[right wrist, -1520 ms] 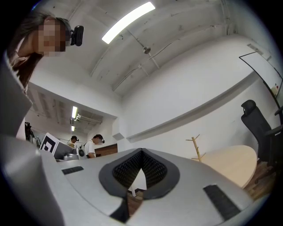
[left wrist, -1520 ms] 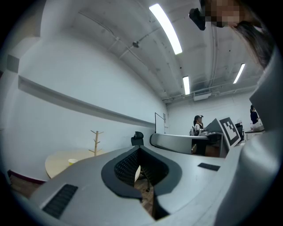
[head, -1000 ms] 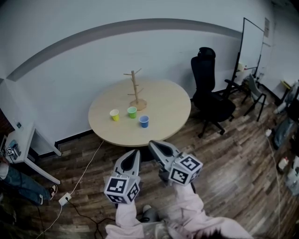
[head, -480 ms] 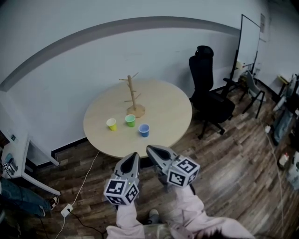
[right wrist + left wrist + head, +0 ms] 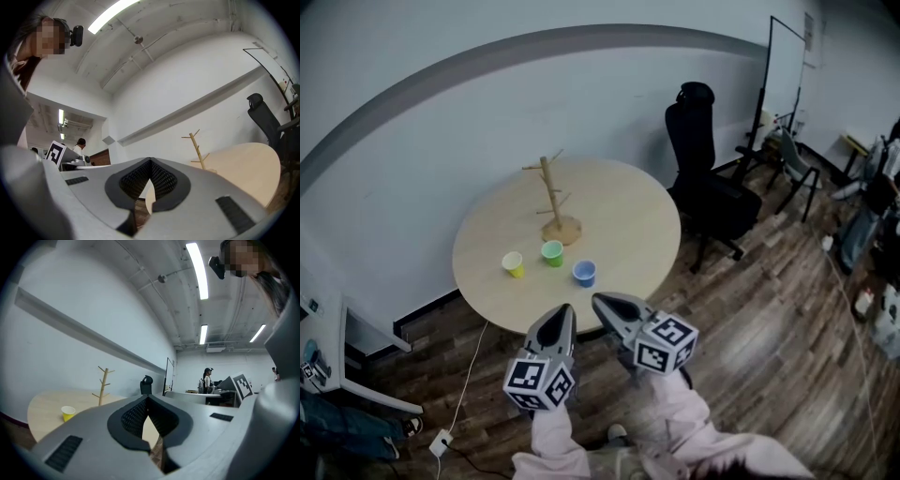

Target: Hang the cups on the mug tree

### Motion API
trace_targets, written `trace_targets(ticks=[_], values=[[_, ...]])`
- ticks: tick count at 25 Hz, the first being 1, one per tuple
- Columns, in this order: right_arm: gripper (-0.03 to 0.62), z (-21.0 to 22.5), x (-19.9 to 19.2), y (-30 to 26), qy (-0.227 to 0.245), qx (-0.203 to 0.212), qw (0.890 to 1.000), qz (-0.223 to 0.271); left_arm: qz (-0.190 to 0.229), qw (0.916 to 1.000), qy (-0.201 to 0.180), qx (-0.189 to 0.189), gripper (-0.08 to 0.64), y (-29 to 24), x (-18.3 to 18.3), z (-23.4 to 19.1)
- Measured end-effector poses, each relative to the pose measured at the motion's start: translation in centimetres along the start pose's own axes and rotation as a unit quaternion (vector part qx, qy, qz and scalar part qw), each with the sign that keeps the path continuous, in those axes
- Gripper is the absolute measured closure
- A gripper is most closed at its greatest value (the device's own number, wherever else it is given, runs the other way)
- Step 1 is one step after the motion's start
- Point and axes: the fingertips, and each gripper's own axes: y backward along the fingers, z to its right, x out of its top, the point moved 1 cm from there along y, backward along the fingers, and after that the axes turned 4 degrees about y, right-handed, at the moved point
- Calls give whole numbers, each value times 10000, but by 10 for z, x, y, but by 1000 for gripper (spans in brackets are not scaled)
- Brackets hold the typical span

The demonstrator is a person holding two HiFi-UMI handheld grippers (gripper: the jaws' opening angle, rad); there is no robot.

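Looking like an office: a black swivel chair (image 5: 705, 183) is sitting beside a round table (image 5: 628, 225), and a whiteboard (image 5: 783, 70) is standing by the plain white wall (image 5: 441, 141). Strip lights (image 5: 197, 270) are running overhead, with a person (image 5: 206, 379) standing among desks (image 5: 187, 393) in the back.

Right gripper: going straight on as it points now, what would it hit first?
Probably nothing near: the right gripper, shut and empty, seems to point about level above the table, with the mug tree off to its right. Beyond lies the wall; clearance over the blue cup is unclear.
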Motion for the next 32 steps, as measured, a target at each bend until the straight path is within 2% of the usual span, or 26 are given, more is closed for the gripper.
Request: trace_targets(ticks=[8,17,24,32], values=[[594,15,-3,-18,48,-206,9998,29,-86,9997,-66,-221,565,-18,2,-17],[594,49,-12,-27,-29,-305,9994,-150,-215,9997,48,-88,565,-40,-8,-35],[594,87,-17,-52,-14,-151,9989,-432,-360,9992,140,62,565,-78,-20,-49],[594,125,-37,-71,214,129,9954,-929,-562,9966,434,420,565,-113,-44,-67]])
